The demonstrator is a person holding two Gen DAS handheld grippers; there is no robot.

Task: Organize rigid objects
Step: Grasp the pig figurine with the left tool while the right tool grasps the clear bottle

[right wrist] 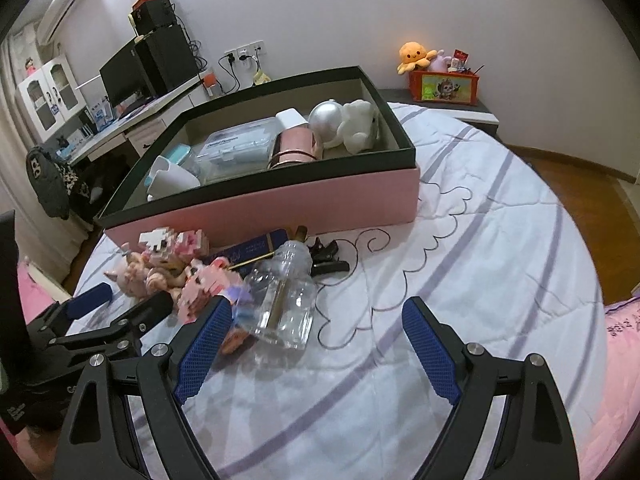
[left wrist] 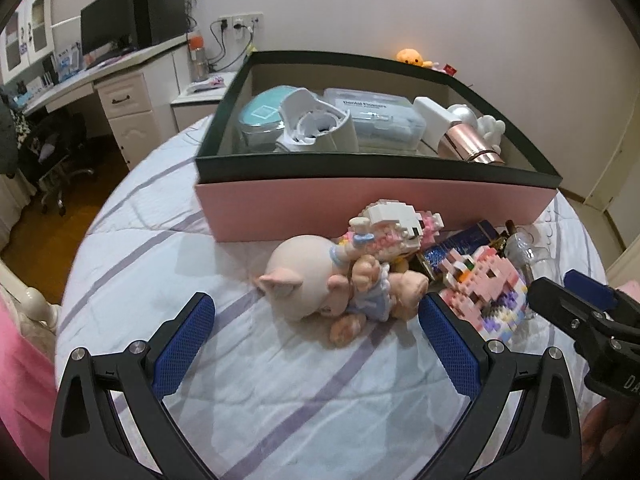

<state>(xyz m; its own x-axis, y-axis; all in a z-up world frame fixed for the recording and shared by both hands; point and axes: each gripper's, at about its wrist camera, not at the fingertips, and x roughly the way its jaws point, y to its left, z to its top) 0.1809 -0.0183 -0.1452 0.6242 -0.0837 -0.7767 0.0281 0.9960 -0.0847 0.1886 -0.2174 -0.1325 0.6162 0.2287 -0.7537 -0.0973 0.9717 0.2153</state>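
A pink box with a dark green rim [left wrist: 372, 204] [right wrist: 280, 208] stands on the bed and holds several items. In front of it lie a pink pig doll [left wrist: 316, 284] [right wrist: 136, 272], a white-and-pink brick figure [left wrist: 396, 228] [right wrist: 172, 242], a pink brick model [left wrist: 488, 284] [right wrist: 204, 284], a clear glass bottle [right wrist: 284, 300] [left wrist: 524, 252], a dark blue box [right wrist: 252, 248] and a black clip [right wrist: 328, 258]. My left gripper [left wrist: 316, 320] [right wrist: 132, 298] is open, its fingers on either side of the pig doll's near end. My right gripper [right wrist: 316, 328] is open and empty, just behind the bottle.
The bed has a white quilt with purple stripes [right wrist: 460, 240]. A desk with a monitor [left wrist: 108, 28] stands at the far left, a chair [left wrist: 56, 152] beside it. A red bin with plush toys [right wrist: 444, 84] sits on a nightstand. Wooden floor lies beyond the bed's right edge.
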